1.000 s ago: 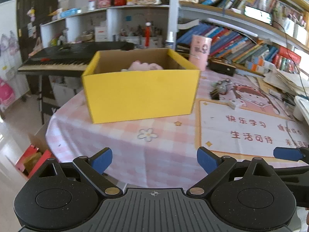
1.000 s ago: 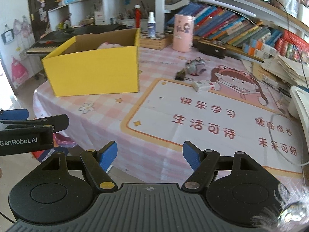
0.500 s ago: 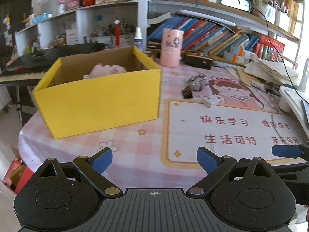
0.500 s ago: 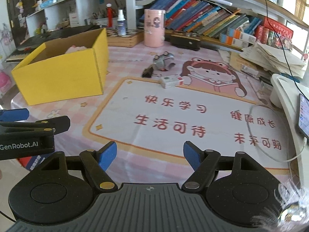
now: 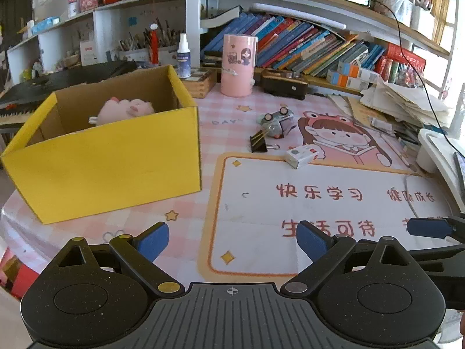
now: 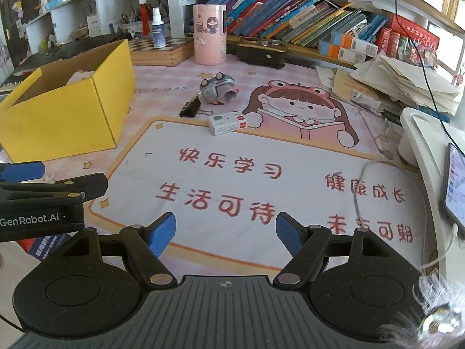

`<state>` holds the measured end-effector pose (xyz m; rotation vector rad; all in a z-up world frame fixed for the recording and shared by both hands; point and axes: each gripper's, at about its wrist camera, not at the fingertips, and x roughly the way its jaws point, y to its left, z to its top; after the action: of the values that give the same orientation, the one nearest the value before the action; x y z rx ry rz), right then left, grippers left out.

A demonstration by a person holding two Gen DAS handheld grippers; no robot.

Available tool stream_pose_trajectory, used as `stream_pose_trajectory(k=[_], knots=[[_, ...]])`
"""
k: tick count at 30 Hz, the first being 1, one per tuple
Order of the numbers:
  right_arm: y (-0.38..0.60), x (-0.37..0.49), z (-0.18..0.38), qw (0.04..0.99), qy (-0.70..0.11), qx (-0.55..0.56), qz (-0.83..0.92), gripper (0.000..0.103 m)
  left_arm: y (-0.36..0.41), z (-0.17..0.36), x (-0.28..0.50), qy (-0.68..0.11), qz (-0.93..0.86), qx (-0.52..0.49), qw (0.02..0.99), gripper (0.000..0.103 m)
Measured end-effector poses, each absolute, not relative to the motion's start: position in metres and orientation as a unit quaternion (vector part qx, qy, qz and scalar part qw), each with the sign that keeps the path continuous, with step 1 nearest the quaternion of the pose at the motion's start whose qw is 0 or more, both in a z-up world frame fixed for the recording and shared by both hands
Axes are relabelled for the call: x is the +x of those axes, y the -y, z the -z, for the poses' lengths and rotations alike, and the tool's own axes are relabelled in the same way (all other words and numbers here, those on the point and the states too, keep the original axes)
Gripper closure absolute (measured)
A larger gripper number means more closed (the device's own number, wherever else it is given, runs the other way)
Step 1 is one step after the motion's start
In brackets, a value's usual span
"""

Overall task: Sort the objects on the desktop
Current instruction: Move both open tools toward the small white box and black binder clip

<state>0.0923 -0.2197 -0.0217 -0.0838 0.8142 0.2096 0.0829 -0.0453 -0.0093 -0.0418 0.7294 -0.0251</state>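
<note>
Binder clip, frog toy and small white box clustered mid-mat, ahead and slightly left of right gripper, nearer than left gripper; box's long axis roughly crosswise; both grippers parted wide, holding nothing; yellow box lying left

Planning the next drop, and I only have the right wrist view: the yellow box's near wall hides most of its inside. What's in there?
Observer: The left wrist view looks over the wall of the yellow box. A pink plush toy lies inside, toward the far wall.
Operator: And the left gripper? I only see it from the side.
Observer: The left gripper is open, with nothing between its jaws.
</note>
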Motion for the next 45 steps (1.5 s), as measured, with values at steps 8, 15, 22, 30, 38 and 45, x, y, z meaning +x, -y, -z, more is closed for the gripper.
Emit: stream_pose_trajectory(k=[8,15,22,30,38,45], knots=[[0.239,0.121,0.025,0.907,-0.403,-0.048,-0.111,0.029,0.068,0.013,0.109,-0.364,0.007,-0.025,0.931,0.007],[0.257,0.148,0.027,0.906,-0.404,-0.046,-0.119,0.029,0.086,0.012,0.130,-0.360,-0.005,-0.025,0.933,0.007],[0.267,0.172,0.026,0.905,-0.400,-0.045,-0.139,0.029,0.097,0.004,0.147,-0.347,-0.028,-0.025,0.937,0.007],[0.276,0.196,0.025,0.906,-0.389,-0.037,-0.165,0.029,0.108,-0.010,0.167,-0.317,-0.039,-0.009,0.947,0.007],[0.273,0.220,0.030,0.909,-0.366,-0.036,-0.197,0.029,0.109,-0.022,0.186,-0.306,-0.058,-0.002,0.950,0.007],[0.255,0.249,0.045,0.908,-0.341,-0.065,-0.234,0.030,0.108,-0.025,0.200,-0.307,-0.068,0.005,0.949,0.007]])
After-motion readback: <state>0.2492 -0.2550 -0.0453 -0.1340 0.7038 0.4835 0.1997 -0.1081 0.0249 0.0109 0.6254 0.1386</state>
